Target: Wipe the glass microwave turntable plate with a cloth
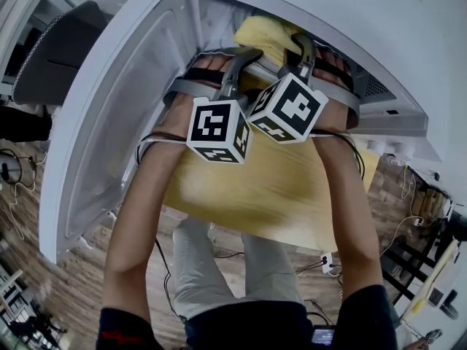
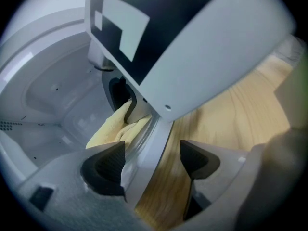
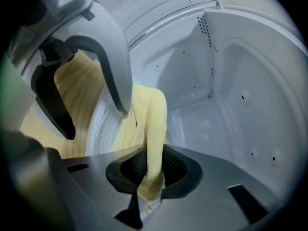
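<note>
The glass turntable plate (image 2: 150, 153) stands on edge at the mouth of the white microwave (image 3: 231, 105); wood shows through it. My left gripper (image 2: 150, 165) is open and straddles the plate's rim: the left pad (image 2: 103, 170) lies against the glass, the right pad is apart from it. My right gripper (image 3: 151, 170) is shut on a yellow cloth (image 3: 149, 119), which lies against the plate's inner face (image 3: 98, 129). In the head view both grippers reach into the opening, the left (image 1: 237, 60) beside the right (image 1: 303, 49), with the cloth (image 1: 266, 35) above them.
The microwave's white door (image 1: 109, 122) hangs open at the left. A wooden tabletop (image 1: 270, 195) lies under the person's forearms. A dark chair (image 1: 55, 57) stands at the far left, and cables lie on the floor (image 1: 22, 173).
</note>
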A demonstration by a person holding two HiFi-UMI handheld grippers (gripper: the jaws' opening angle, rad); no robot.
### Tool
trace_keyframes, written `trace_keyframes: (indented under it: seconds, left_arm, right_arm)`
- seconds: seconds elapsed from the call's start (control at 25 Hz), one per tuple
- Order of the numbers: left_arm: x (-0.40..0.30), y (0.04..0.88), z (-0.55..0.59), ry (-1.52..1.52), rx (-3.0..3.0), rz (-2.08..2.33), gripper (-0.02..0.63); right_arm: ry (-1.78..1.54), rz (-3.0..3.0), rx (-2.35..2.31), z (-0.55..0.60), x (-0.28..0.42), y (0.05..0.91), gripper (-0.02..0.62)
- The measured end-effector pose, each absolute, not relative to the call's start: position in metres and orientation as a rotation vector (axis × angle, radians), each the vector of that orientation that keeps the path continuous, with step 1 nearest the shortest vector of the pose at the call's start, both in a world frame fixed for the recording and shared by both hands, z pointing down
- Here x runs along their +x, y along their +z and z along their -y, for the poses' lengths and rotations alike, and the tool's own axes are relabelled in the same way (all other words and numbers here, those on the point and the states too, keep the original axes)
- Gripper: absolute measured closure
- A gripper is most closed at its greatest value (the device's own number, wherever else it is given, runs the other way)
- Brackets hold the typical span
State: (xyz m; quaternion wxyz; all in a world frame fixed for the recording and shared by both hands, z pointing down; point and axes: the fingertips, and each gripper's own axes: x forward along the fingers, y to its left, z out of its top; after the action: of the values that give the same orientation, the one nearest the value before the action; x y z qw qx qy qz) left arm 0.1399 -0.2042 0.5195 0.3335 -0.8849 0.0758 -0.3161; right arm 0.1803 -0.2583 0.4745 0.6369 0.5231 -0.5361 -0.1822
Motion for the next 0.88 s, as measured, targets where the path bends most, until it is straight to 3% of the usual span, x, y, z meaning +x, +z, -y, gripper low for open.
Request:
trace_keyframes:
  seconds: [0.88]
  left_arm:
    - [0.139,0.522,0.207,-0.829,-2.298,-0.221,0.253]
  right_arm:
    - [-0.405,1.224,1.182,0.235,0.172,0.477,0.532]
